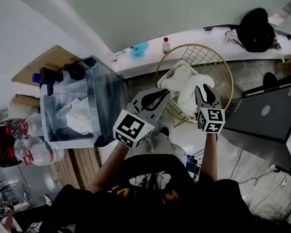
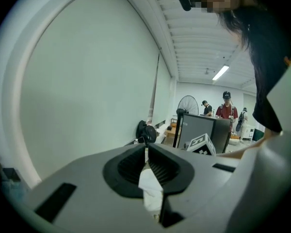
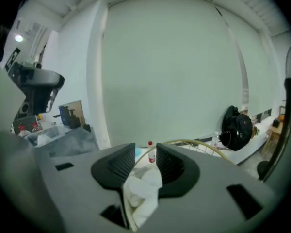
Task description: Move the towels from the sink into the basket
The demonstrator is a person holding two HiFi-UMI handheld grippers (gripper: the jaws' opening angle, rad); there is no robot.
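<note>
Left gripper [image 2: 147,148] fingers pinched shut on white towel [image 2: 150,188]; right gripper [image 3: 145,149] fingers barely apart, clamping bunched towel [image 3: 143,188] over basket [image 1: 211,57]

I'm working in a lab or workshop hall, not a home. The walls are bare and pale, strip lights [image 2: 220,73] run along a ribbed ceiling, and a big fan [image 2: 188,106] and people [image 2: 226,108] stand farther back. My sink [image 1: 104,98] is a clear box on a wooden stand [image 1: 80,161], with water bottles [image 1: 31,152] beside it and a backpack [image 1: 255,29] on the ledge.
</note>
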